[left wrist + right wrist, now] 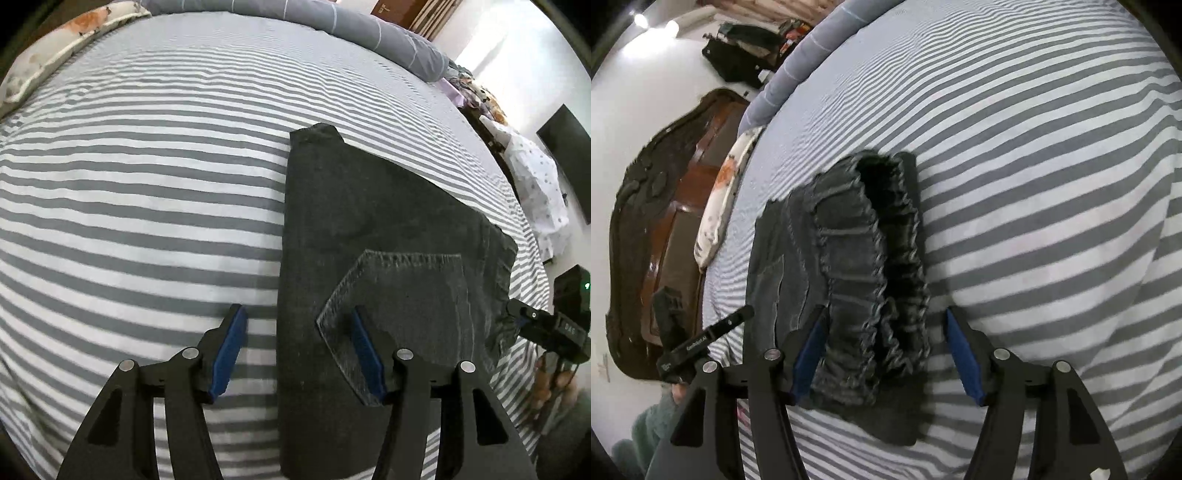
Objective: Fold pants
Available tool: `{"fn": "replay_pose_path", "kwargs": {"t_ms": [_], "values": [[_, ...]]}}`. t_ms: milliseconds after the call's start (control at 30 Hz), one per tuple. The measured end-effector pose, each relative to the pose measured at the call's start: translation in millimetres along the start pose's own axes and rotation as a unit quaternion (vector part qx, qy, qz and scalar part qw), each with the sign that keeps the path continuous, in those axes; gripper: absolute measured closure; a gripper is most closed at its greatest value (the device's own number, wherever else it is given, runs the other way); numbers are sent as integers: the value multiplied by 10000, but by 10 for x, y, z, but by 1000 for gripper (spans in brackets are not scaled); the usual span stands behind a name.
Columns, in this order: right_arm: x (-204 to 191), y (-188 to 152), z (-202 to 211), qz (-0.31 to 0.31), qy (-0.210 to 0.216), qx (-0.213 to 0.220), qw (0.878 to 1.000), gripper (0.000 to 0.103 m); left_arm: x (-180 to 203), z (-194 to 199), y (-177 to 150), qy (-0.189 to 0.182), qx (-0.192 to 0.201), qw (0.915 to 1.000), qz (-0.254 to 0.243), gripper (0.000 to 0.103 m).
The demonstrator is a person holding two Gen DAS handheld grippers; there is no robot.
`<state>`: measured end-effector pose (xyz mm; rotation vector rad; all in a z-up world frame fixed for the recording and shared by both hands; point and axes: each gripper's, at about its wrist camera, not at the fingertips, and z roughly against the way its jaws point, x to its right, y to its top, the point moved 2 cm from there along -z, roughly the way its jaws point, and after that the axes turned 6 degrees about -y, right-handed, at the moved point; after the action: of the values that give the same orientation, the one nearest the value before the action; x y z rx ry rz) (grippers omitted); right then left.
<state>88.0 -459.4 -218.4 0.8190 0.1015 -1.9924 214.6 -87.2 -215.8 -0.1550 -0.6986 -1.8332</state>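
Pants (pixel 373 221), dark denim and folded, are lying flat on a bed (pixel 147 184) that is wearing a grey-and-white striped sheet. Left gripper (pixel 295 350) is hovering with fingers wide over the edge by the back pocket (pixel 406 295), not pinching cloth. Right gripper (pixel 882 354) is straddling the gathered waistband (pixel 871 258), fingers wide, not clamping. A grey blanket (pixel 351 22) and floral pillow (pixel 55 48) are bordering the far side; a carved wooden headboard (pixel 665 221) is standing against a white wall (pixel 635 74).
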Motion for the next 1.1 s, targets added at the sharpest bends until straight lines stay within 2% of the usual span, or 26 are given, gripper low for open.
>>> {"fn": "replay_pose_path", "kwargs": {"t_ms": [100,200,333,467,567,667,800,867,933,1000,1100], "values": [[59,10,10,-151,145,76,9998,43,-5,-3,7,-124,17,9999,10,37],[114,-7,5,-197,297,-15,9994,43,26,-3,-17,-133,1,9999,-110,36],[114,-86,-93,-214,896,-468,9946,39,115,-30,-37,-551,-177,9982,-174,36],[10,-86,-165,-56,1229,-599,9906,38,199,-49,-41,-616,-231,9972,-352,36],[-22,-47,-205,-48,1319,-534,9898,40,97,-37,14,-751,-189,9970,-49,47],[-67,7,-261,74,1098,-364,9933,46,-31,-45,53,-805,-118,9964,235,58],[-154,46,-298,186,785,-155,9966,50,16,-84,73,-559,98,9982,188,58],[-169,36,-284,180,578,-148,9981,56,74,-116,76,-392,158,9990,132,58],[-203,33,-256,27,511,-190,9985,68,86,-115,88,-274,185,9994,115,59],[-296,54,-207,-83,519,-157,9985,73,94,-87,80,-366,202,9990,158,82],[-412,111,-125,-206,689,-78,9974,76,99,23,100,-553,320,9978,194,88]]}}
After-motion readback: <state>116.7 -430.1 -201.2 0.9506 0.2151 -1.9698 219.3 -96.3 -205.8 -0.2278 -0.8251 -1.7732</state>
